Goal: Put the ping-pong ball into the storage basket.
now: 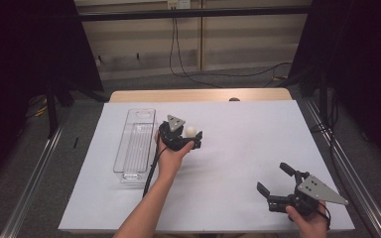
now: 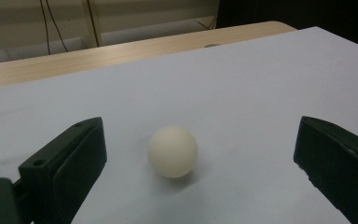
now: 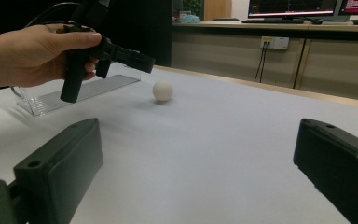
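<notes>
A cream ball (image 1: 192,131) rests on the white table sheet, just right of a clear plastic tray (image 1: 129,129). My left gripper (image 1: 194,139) is held low over the sheet, open, one jaw on each side of the ball and neither touching it. In the left gripper view the ball (image 2: 173,151) sits between the wide-apart jaws of that gripper (image 2: 198,126). My right gripper (image 1: 273,177) is open near the front right of the table and holds nothing. The right gripper view looks past its gripper (image 3: 199,126) to the ball (image 3: 162,90), the left gripper (image 3: 109,79) and the tray (image 3: 74,93).
The white sheet (image 1: 248,134) covers most of the table, and a strip of wood (image 1: 198,95) shows at the far edge. Black frame posts stand at both sides. Cables (image 1: 178,64) run along the floor beyond the table.
</notes>
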{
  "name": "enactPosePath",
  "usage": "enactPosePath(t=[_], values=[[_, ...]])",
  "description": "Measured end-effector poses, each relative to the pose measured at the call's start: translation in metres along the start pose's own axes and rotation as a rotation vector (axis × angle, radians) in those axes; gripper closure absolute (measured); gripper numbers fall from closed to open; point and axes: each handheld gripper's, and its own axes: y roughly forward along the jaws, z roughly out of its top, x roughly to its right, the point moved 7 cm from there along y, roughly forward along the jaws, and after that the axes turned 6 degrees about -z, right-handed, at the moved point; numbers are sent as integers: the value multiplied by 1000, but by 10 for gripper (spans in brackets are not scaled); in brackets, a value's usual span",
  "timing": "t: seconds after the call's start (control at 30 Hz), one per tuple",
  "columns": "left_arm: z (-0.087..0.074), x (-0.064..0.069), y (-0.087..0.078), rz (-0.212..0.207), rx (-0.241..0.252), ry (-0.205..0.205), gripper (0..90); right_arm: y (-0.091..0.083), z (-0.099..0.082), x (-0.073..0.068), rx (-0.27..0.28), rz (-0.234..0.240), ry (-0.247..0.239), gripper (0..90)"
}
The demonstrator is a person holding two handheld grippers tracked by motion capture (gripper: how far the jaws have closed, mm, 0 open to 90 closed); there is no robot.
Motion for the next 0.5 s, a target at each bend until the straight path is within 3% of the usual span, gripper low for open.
enactPosePath(t=[0.17, 0.23, 0.5], values=[[0, -1, 1, 21, -12, 8, 26, 0, 0, 0, 1, 0, 0, 9], [2, -1, 2, 5, -4, 8, 26, 0, 0, 0, -1, 2, 4, 9], [1, -2, 6, 9, -18, 2, 26, 0, 1, 0, 3, -3, 10, 9]])
